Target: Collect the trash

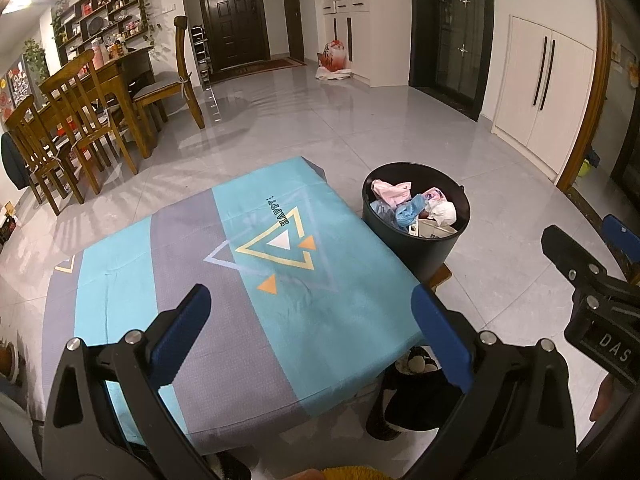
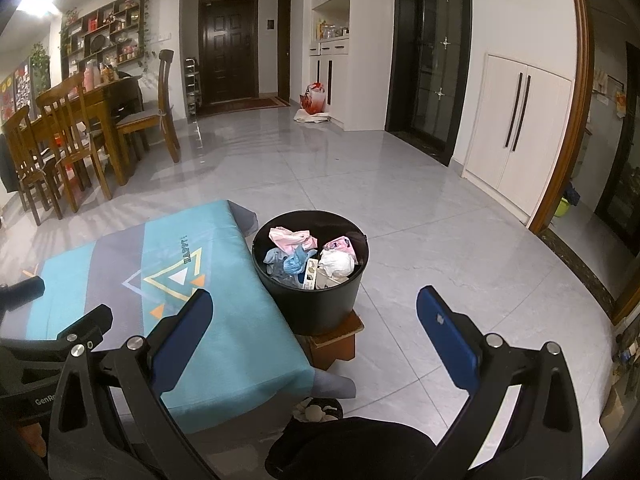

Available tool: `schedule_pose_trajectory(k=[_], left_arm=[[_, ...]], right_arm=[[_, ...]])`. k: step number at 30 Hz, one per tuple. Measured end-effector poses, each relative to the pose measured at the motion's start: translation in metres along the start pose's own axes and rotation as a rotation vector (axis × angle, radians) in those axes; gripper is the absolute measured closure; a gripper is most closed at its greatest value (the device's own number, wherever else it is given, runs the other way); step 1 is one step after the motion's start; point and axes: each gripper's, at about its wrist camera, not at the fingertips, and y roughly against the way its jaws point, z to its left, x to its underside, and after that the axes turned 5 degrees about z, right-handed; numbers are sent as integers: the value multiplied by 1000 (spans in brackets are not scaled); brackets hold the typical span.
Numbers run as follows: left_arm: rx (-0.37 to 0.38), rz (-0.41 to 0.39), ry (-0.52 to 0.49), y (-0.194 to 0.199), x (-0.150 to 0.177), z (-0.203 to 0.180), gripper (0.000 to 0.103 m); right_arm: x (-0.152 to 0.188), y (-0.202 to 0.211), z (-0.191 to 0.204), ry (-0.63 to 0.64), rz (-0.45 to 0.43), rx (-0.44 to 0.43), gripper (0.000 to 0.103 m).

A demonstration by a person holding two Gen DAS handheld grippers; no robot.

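Note:
A black round bin [image 1: 420, 244] [image 2: 320, 304] stands on a small wooden stool [image 2: 336, 340] beside the table's right edge. It holds crumpled trash [image 1: 416, 208] [image 2: 308, 258]: pink, blue and white pieces. A low table under a blue and grey cloth [image 1: 224, 280] [image 2: 192, 292] bears nothing. My left gripper [image 1: 310, 332] hovers open over the table's near part, nothing between its blue pads. My right gripper [image 2: 316, 332] is open and empty too, held in front of the bin; its fingers [image 1: 560, 256] show at the right edge of the left wrist view.
Grey tiled floor [image 2: 420, 208] spreads wide beyond the bin. A wooden dining table with chairs [image 1: 80, 108] stands at the far left. White cabinets [image 2: 516, 136] and dark doors line the right wall. A red and white bag [image 1: 334, 58] lies by the far cabinet. A dark slipper [image 1: 416, 368] sits under the table's corner.

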Motion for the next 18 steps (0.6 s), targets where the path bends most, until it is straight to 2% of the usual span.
schedule_pose_trajectory(k=[18], left_arm=[[1, 2, -5, -1, 0, -1, 3]], right_arm=[[-1, 2, 2, 0, 1, -1, 3]])
